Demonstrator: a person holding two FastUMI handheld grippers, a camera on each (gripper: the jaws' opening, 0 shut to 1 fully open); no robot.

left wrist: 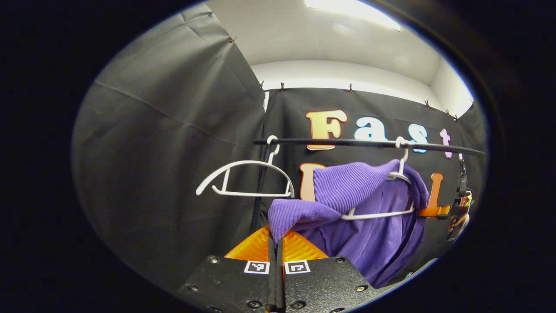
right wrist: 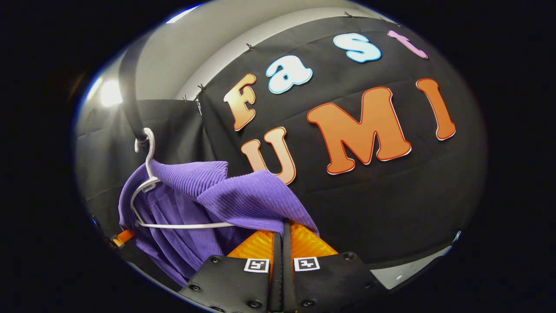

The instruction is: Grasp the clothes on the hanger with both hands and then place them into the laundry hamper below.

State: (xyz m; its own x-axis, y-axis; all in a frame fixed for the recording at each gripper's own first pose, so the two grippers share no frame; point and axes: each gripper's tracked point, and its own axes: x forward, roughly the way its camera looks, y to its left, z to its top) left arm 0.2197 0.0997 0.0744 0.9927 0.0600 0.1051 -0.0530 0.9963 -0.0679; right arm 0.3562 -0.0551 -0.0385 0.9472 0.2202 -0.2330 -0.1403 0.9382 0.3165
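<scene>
Left gripper view is showing the left gripper [left wrist: 276,243] at bottom centre, its orange fingers pinching a fold of the purple garment [left wrist: 347,191], which is hanging on a white hanger [left wrist: 382,213] at centre right. Right gripper view is showing the right gripper [right wrist: 283,237] clamping the other shoulder, likely so both sides can lift off together. No hamper is appearing in either view, so its contents cannot be told.

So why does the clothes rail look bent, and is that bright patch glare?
Left gripper view: the fisheye lens bows the rail; the ceiling light blows out white, while the purple garment stays sharp. Right gripper view: the rail curves strongly near the edge, and a lamp flares beside it.
</scene>
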